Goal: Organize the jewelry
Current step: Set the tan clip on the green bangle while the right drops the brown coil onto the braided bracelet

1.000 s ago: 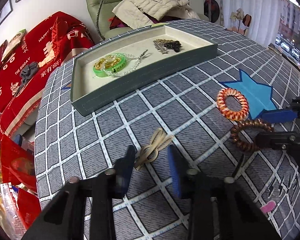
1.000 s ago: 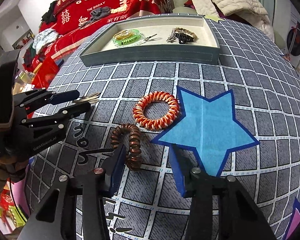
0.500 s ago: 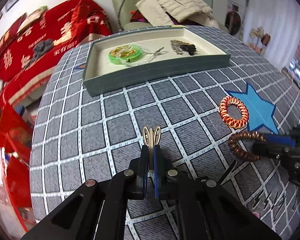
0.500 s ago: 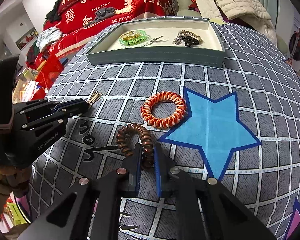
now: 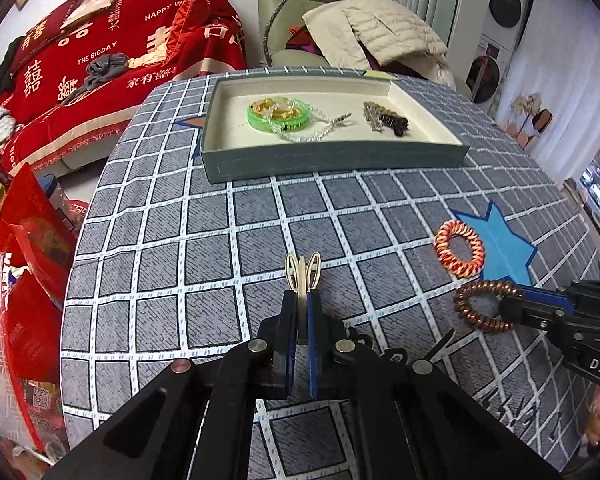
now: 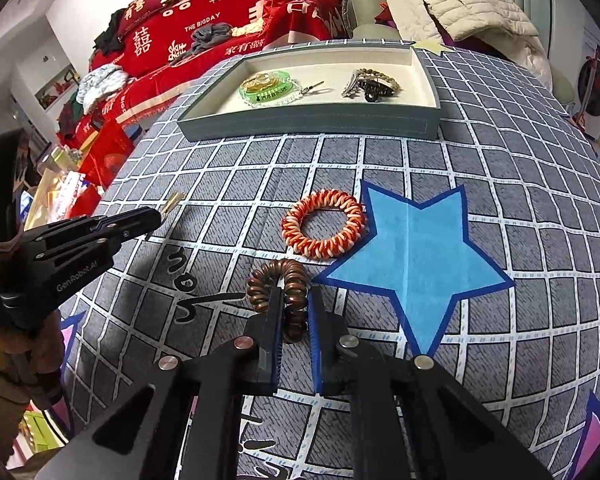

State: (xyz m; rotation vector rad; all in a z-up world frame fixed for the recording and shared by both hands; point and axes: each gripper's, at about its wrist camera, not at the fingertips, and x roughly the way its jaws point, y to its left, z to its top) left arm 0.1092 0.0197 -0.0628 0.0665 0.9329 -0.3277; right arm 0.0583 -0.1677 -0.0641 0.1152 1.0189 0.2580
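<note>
**Both grips on, nothing in the tray yet from this pair**

Left gripper (image 5: pixel 299 300): fingers clamped on the gold hair clip (image 5: pixel 302 271), only its tail end pinched, looped end sticking out past the tips. Right gripper (image 6: pixel 293 312): fingers closed across one side of the brown coil hair tie (image 6: pixel 281 292), rest of the loop ahead of the tips.

Risks:
- Clip is thin and smooth, held by a short length. It could pivot or slip out on the way to the tray (image 5: pixel 332 160).
- The coil is springy; it may squirm out or sag and catch the tray wall.
- Both hands head for the same tray, so they could collide.

Count: 1 clip and 1 brown coil gripped; 1 orange-white coil tie (image 6: pixel 323 224) loose on the bench (image 5: pixel 160 248), touching the blue star patch (image 6: pixel 416 256); 1 tray holding a green bangle group (image 5: pixel 279 114) and a dark clip cluster (image 5: pixel 386 120), item count unclear.
</note>
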